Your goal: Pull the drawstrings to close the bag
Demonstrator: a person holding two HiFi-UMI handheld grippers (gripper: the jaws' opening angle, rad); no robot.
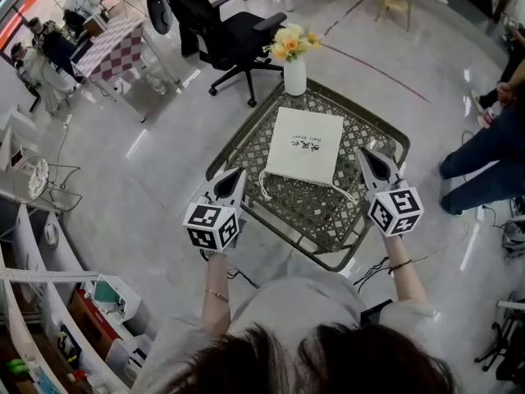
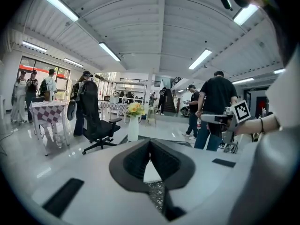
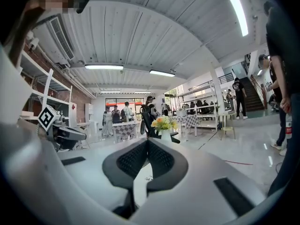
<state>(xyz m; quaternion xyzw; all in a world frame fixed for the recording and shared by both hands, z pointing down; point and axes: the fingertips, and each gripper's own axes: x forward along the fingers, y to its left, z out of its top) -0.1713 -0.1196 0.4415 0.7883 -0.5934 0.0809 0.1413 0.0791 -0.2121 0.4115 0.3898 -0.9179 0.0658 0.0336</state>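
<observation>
A white drawstring bag (image 1: 305, 146) lies flat on the metal lattice table (image 1: 316, 213), its mouth toward me. Its white cords trail along the near edge, a loop at the left (image 1: 269, 189) and a strand at the right (image 1: 346, 192). My left gripper (image 1: 239, 173) hovers by the bag's near left corner, shut and empty. By the near right corner my right gripper (image 1: 363, 153) is likewise shut on nothing. In the left gripper view the jaws (image 2: 150, 142) meet above a sliver of the bag (image 2: 151, 171). The right gripper (image 3: 148, 141) also shows jaws closed together.
A white vase of yellow flowers (image 1: 294, 72) stands at the table's far edge, just behind the bag. A black office chair (image 1: 234, 39) sits beyond it. A person's legs (image 1: 484, 158) are close to the table's right side. Shelves (image 1: 57, 318) line my left.
</observation>
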